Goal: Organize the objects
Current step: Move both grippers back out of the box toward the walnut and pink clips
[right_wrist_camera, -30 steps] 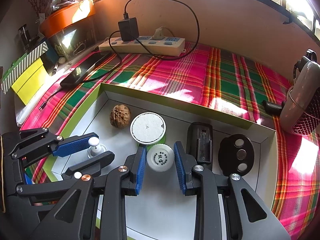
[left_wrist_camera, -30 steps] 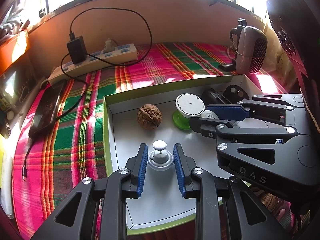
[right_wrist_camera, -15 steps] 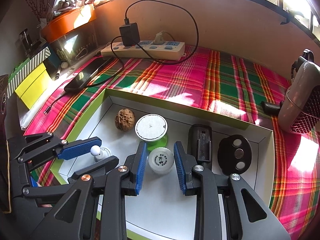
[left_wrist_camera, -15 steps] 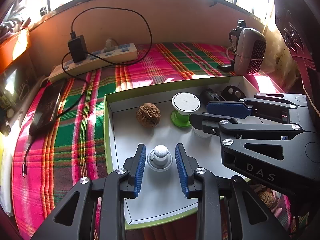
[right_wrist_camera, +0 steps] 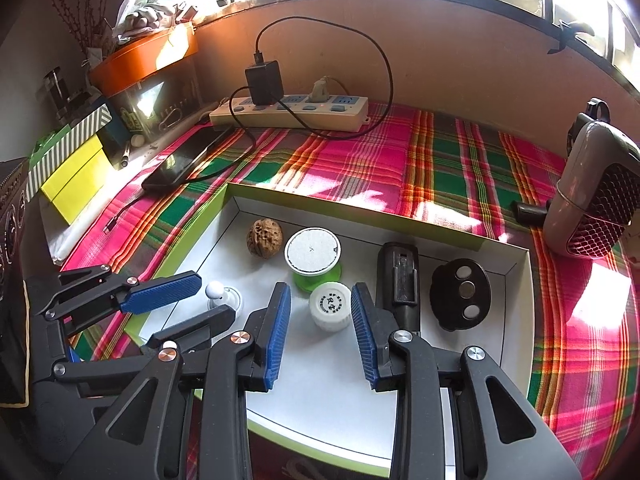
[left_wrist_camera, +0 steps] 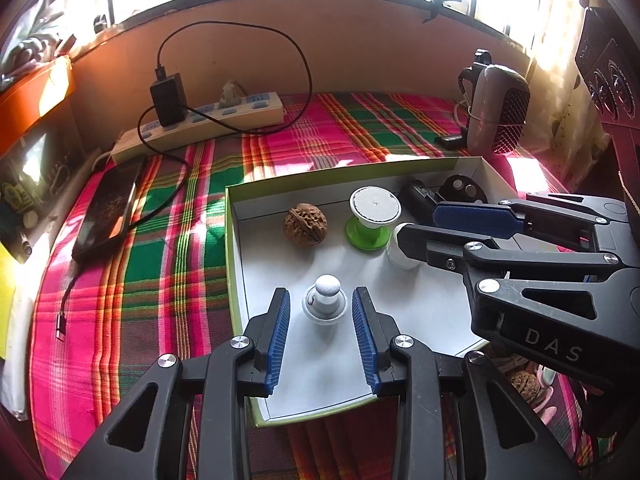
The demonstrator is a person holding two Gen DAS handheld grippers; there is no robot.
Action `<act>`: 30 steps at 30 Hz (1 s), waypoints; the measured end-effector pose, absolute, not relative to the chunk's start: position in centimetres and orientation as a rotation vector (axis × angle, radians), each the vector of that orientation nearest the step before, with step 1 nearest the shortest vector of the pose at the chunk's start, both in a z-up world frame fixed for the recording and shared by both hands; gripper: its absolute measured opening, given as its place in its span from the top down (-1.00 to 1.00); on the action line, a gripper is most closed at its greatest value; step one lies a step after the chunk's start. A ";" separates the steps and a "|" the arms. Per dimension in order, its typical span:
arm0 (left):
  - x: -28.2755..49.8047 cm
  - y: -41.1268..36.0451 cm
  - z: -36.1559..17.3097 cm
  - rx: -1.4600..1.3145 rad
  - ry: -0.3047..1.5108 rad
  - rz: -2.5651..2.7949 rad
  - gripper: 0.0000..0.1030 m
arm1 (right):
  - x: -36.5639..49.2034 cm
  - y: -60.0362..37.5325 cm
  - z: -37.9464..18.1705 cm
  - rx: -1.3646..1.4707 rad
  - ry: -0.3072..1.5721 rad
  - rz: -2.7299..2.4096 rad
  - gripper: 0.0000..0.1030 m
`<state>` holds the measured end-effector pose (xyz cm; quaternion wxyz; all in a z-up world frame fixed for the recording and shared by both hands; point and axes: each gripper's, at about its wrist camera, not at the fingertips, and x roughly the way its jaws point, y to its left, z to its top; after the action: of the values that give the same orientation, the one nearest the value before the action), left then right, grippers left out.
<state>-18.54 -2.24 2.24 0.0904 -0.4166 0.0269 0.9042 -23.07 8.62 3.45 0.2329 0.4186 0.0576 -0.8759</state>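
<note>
A white box with a green rim (left_wrist_camera: 234, 264) (right_wrist_camera: 524, 276) lies on the plaid cloth. In it are a walnut (left_wrist_camera: 305, 225) (right_wrist_camera: 264, 238), a green spool with a white top (left_wrist_camera: 374, 212) (right_wrist_camera: 313, 256), a small white knob on a round base (left_wrist_camera: 325, 300) (right_wrist_camera: 219, 295), a white cap (right_wrist_camera: 331, 311) (left_wrist_camera: 400, 254), a black block (right_wrist_camera: 398, 276) and a black oval piece (right_wrist_camera: 460, 294). My left gripper (left_wrist_camera: 321, 308) is open, its fingers either side of the knob without touching. My right gripper (right_wrist_camera: 321, 312) is open around the white cap.
A power strip with a black charger (left_wrist_camera: 200, 118) (right_wrist_camera: 288, 110) and a phone (left_wrist_camera: 110, 206) (right_wrist_camera: 188, 158) lie on the cloth beyond the box. A grey heater (left_wrist_camera: 498, 110) (right_wrist_camera: 594, 196) stands at the right. Boxes and an orange tub (right_wrist_camera: 144, 58) stand at the left.
Both grippers have drawn back and up a little from the box, still open. The knob and the white cap stay where they were in the box.
</note>
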 end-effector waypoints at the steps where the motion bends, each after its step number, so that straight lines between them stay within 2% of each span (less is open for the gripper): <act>1: -18.4 -2.2 2.3 -1.238 0.080 2.688 0.41 | -22.9 8.7 3.6 1.147 0.156 -2.408 0.36; 30: -12.0 -1.7 4.8 -1.135 0.035 2.712 0.41 | -14.7 13.4 5.2 1.071 0.089 -2.480 0.35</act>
<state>-12.03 -1.72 4.77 0.1005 -0.3842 0.0117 0.9177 -14.74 13.39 5.21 0.2175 0.3866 0.0322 -0.8957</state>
